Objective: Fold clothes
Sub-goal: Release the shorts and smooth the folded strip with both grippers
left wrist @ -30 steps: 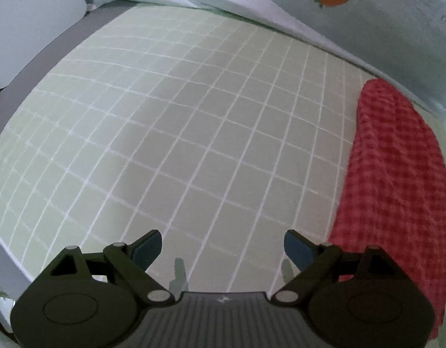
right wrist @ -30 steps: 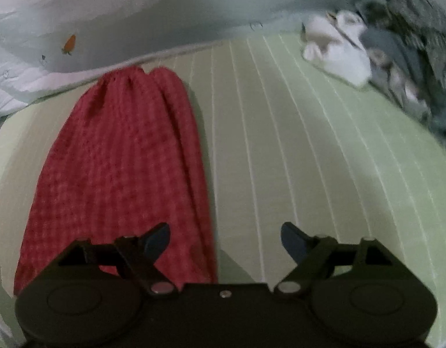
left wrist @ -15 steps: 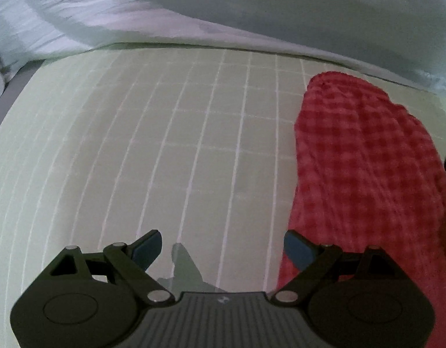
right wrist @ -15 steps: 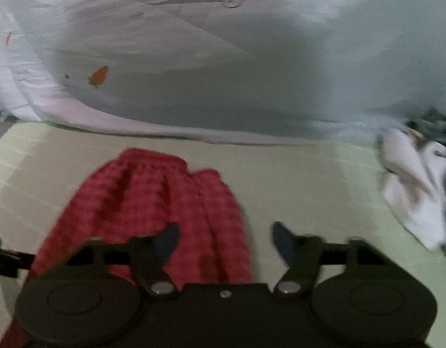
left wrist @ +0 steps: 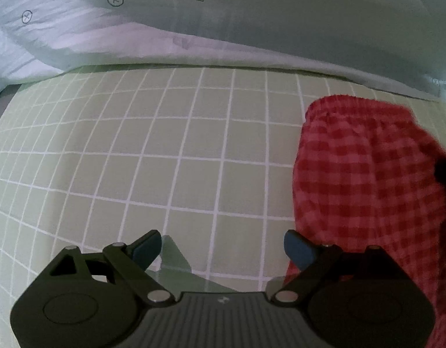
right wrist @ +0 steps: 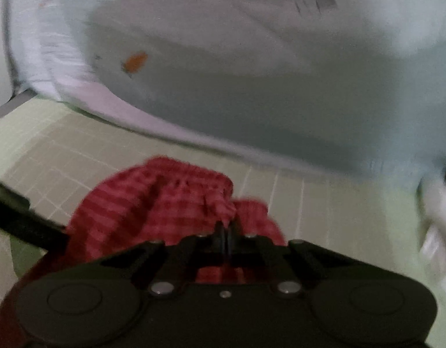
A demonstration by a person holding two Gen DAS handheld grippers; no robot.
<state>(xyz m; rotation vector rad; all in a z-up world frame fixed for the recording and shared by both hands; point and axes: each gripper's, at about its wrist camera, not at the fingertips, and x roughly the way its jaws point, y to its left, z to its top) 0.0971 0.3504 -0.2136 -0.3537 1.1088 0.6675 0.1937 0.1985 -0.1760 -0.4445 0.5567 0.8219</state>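
A red checked garment (left wrist: 368,179) lies on the green grid sheet (left wrist: 165,150), at the right of the left wrist view. My left gripper (left wrist: 223,249) is open and empty, low over the sheet just left of the garment's edge. In the right wrist view the garment (right wrist: 153,203) is bunched up in front of my right gripper (right wrist: 224,229), whose jaws are shut on a pinch of the red cloth near its gathered far end. The view is blurred.
A pale quilt with carrot prints (left wrist: 252,20) runs along the far side of the bed (right wrist: 252,72). White clothes (right wrist: 437,220) lie at the far right. The left gripper shows as a dark bar (right wrist: 23,220) beside the garment.
My right gripper has shut on the red garment and lifted its cloth. Both grippers have moved forward toward the quilt end of the bed. The left gripper stays open.
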